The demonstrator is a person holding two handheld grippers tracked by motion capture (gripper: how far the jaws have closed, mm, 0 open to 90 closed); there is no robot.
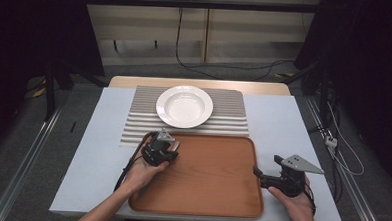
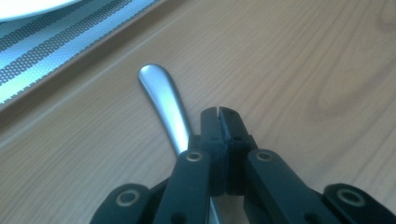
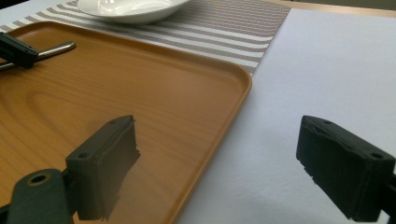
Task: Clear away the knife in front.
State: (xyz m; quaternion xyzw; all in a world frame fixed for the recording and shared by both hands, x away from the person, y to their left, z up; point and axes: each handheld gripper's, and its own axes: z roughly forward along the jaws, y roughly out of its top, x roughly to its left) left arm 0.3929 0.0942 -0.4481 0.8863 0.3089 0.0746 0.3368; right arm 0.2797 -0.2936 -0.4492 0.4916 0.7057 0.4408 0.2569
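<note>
On the wooden tray point(image 1: 211, 181), your left gripper point(image 2: 219, 122) is clamped on a metal handle point(image 2: 164, 100). Your right gripper point(image 3: 217, 170) gapes wide, holding nothing.

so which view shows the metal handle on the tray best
The left gripper view: the metal handle lies close up on the tray, running under the shut fingers. The right gripper view shows its tip far off; in the high view the left gripper covers it.

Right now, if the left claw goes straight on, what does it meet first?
Likely the tray's raised rim, the metal handle in the left claw touching first; beyond lies the striped mat. Height is unclear.
</note>
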